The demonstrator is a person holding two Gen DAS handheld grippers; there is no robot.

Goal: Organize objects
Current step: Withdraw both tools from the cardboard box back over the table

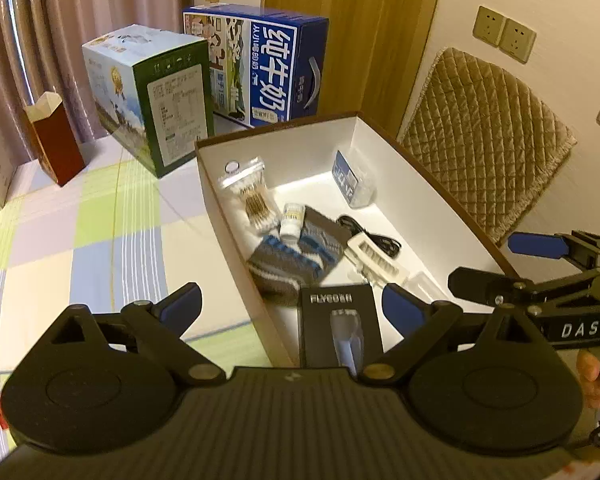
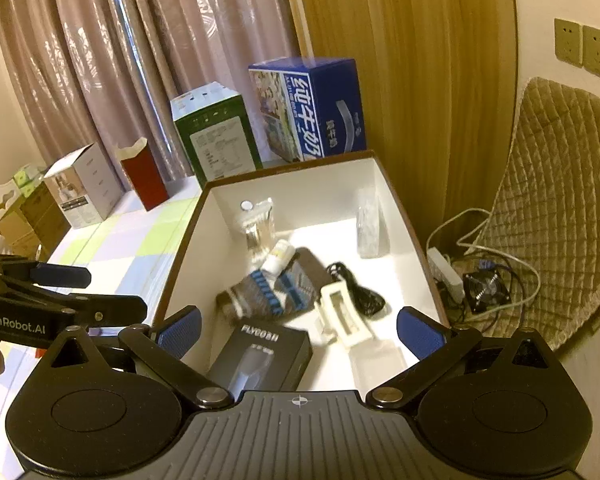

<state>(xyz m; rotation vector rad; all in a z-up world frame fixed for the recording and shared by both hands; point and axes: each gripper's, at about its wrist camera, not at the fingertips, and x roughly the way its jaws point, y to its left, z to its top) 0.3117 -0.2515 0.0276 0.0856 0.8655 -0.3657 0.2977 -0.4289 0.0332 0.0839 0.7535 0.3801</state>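
Observation:
A brown box with a white inside stands on the checked cloth. In it lie a black FLYCO box, a grey-blue knitted sock, a small white bottle, a pack of cotton swabs, a white plastic part, a black cable and a clear packet. My left gripper is open and empty above the box's near left wall. My right gripper is open and empty above the box's near end.
A green-white carton, a blue milk carton and a red open box stand behind. A quilted cushion leans on the wall. Cables and a power strip lie on the floor at right.

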